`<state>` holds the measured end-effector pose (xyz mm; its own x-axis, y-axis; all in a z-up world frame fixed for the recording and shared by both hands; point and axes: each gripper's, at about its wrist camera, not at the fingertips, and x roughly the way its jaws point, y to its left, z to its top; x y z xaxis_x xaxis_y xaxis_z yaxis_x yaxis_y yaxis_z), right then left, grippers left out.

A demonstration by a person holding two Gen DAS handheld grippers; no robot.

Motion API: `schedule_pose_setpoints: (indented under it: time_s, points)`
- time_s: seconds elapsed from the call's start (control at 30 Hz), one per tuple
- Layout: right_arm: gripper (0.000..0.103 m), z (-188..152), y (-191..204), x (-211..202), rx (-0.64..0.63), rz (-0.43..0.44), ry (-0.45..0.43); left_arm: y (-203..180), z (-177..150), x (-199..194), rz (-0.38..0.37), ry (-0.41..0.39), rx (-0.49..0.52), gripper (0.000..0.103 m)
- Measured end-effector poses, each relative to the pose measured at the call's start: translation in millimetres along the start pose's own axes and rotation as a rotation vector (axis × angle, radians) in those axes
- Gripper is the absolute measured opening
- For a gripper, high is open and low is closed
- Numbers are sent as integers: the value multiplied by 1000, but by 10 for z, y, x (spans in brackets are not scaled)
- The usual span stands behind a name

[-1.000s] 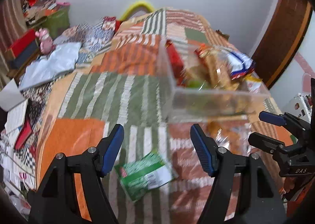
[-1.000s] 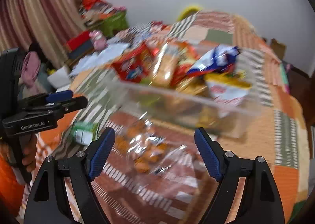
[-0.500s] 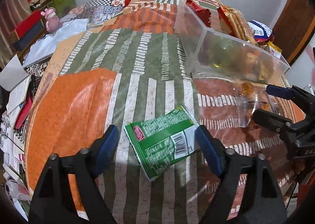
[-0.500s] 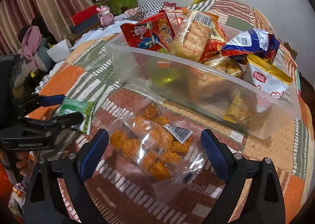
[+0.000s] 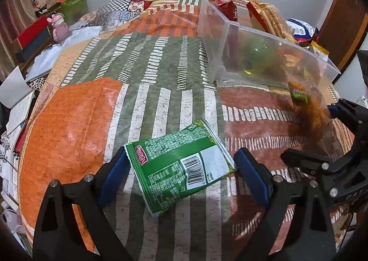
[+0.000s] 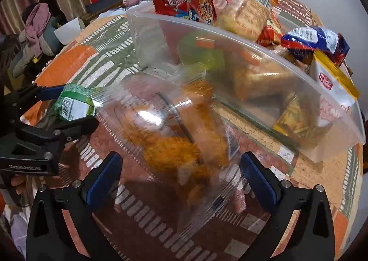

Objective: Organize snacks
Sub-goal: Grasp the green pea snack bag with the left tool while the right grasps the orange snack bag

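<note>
Left gripper [image 5: 181,169] angled steeply downward, jaws spread wide, just opened further. Right gripper [image 6: 181,172] alongside, likewise tilted down, jaws widening too.

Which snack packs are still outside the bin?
Two: the green packet, flat on the bedspread between the open left gripper's fingers, and the clear bag of orange snacks ahead of the right gripper. Others sit in the clear bin.

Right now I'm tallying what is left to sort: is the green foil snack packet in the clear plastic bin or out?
Out. The green foil snack packet lies flat on the striped bedspread, apart from the clear plastic bin.
</note>
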<state>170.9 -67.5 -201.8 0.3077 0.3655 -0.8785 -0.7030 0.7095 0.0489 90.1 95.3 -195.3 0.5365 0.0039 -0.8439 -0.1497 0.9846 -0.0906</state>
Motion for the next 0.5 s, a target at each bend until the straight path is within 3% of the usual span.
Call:
schedule_pose_setpoints:
  time_s: [0.13, 0.2, 0.27, 0.5]
  points:
    - [92, 7, -128, -54, 73, 8, -27, 45, -23, -46, 1, -11, -1, 79]
    - [78, 9, -204, -88, 111, 10, -44, 70, -33, -77, 6, -20, -5, 70]
    - [69, 7, -265, -122, 141, 33, -62, 102, -44, -104, -8, -22, -17, 63]
    - [48, -54, -256, -289, 159, 43, -117, 208, 9, -210, -45, -28, -61, 35]
